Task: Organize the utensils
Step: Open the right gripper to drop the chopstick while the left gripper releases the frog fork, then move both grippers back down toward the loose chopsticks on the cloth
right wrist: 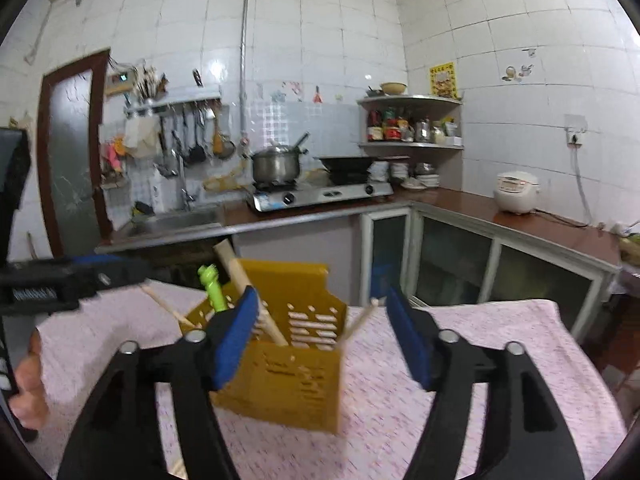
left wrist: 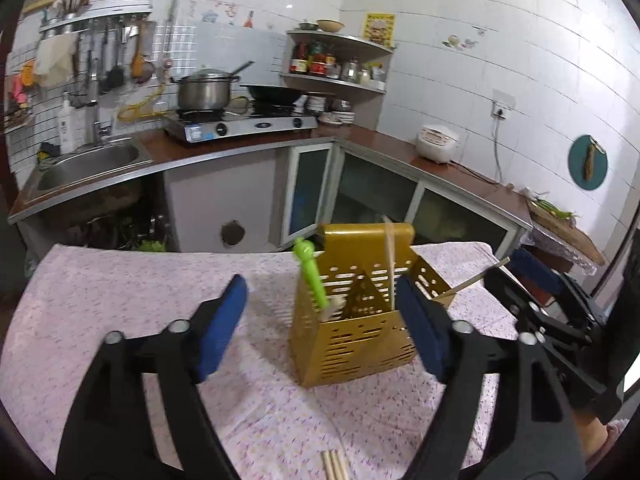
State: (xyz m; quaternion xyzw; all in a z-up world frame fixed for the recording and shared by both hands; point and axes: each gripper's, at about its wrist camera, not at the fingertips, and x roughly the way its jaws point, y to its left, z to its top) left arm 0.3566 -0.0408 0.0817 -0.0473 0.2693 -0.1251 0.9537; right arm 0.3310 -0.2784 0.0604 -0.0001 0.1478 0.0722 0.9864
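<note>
Yellow perforated utensil holder [left wrist: 352, 320], standing upright on the table [left wrist: 120, 280] with its pink patterned cloth, toward the far edge and a little right of centre in the left wrist view. Contents so far: one green-handled utensil [left wrist: 310, 276] leaning in the left compartment, its working end pale and possibly a brush, though blur leaves that uncertain; one wooden chopstick [left wrist: 390, 264] standing near upright in the middle; a second chopstick [left wrist: 476, 278] leaning out over the right side. The right wrist view shows what may be a further stick poking out on the holder's far left, too blurred to count. Still outstanding: a small bundle of chopsticks [left wrist: 334, 464] lying loose on the cloth at the near edge. Left gripper [left wrist: 320, 312]: fingers spread wide, nothing between the pads, the holder seen through the gap but untouched. Right gripper [right wrist: 316, 328]: likewise spread and empty, facing the holder from the other side. Judged status: partly done, several pieces housed, at least the near-edge bundle left to collect and drop in.
</note>
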